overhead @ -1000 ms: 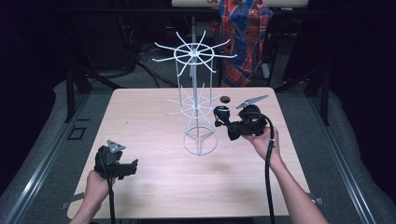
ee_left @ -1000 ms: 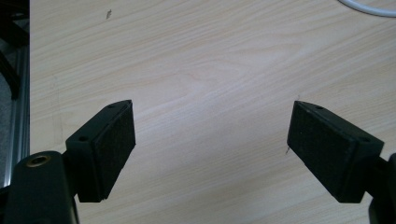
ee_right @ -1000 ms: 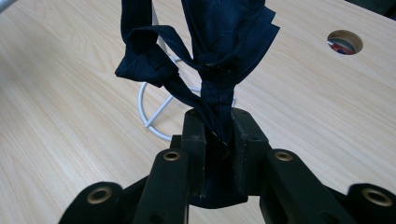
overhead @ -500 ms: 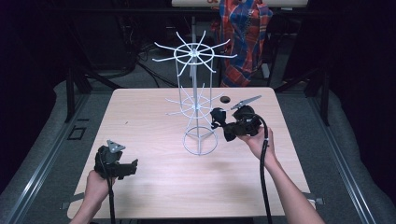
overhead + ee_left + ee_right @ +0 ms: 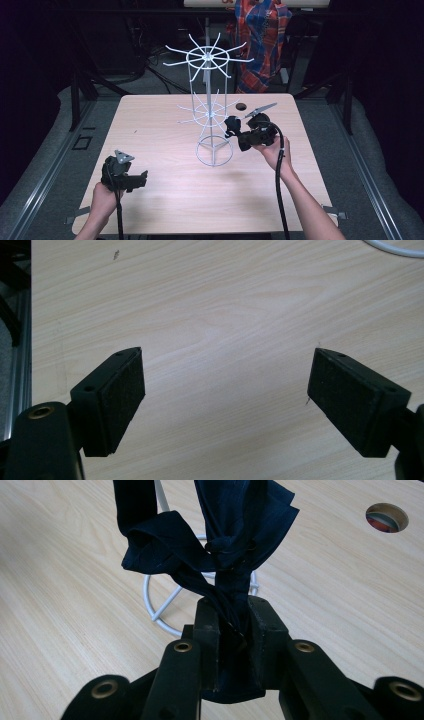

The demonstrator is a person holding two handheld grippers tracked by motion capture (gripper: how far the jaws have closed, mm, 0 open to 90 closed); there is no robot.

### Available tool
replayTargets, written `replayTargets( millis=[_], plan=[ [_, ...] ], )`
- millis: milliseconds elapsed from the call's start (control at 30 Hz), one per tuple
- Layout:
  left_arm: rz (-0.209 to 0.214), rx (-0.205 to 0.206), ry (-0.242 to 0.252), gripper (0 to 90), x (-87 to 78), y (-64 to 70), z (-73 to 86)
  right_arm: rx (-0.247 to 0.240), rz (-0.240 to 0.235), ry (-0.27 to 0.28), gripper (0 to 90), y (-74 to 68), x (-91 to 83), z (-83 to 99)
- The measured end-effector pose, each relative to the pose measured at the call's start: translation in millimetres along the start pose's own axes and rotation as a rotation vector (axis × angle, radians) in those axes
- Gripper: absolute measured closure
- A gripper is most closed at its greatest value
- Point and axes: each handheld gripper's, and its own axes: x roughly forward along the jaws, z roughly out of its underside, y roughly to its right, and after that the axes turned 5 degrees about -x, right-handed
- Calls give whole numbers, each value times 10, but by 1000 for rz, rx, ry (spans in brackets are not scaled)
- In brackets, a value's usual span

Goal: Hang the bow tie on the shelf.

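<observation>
The right claw (image 5: 234, 622) is clamped tight on a bunched piece of dark blue cloth (image 5: 220, 555), with folds of fabric spilling up and out past the jaw tips. In the high view, this claw (image 5: 231, 126) is held above the table (image 5: 150, 125), just beside the lower ring of hooks on a tall white wire rack (image 5: 210, 110). The cloth (image 5: 231, 124) sits at the front of the claw, close to those lower hooks; whether it touches a hook cannot be told.

The step in hand looks like hanging the cloth on the rack. To do it well, the claw should likely lift a loop or fold of the cloth over a hook tip, then lower it until the hook carries the weight, and only then let go. The rack is light wire on a round base, so a sideways push could tip it.

The left claw (image 5: 225, 400) rests low near the front left of the table, its jaws wide apart and holding nothing. It (image 5: 131, 177) is well apart from the rack.
</observation>
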Motion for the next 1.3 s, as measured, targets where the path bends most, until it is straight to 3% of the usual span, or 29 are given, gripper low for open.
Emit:
replayTargets(
  millis=[433,1000,1300],
  plan=[
    [1,-3,-1,155,3,-1,1,-5,1,13,760,-27,48,-34],
    [3,-1,-2,156,3,-1,0,-8,-13,-23,710,-30,135,-11],
    [4,1,-2,156,0,-2,1,-8,-14,-35,629,-37,141,20]
  ],
)
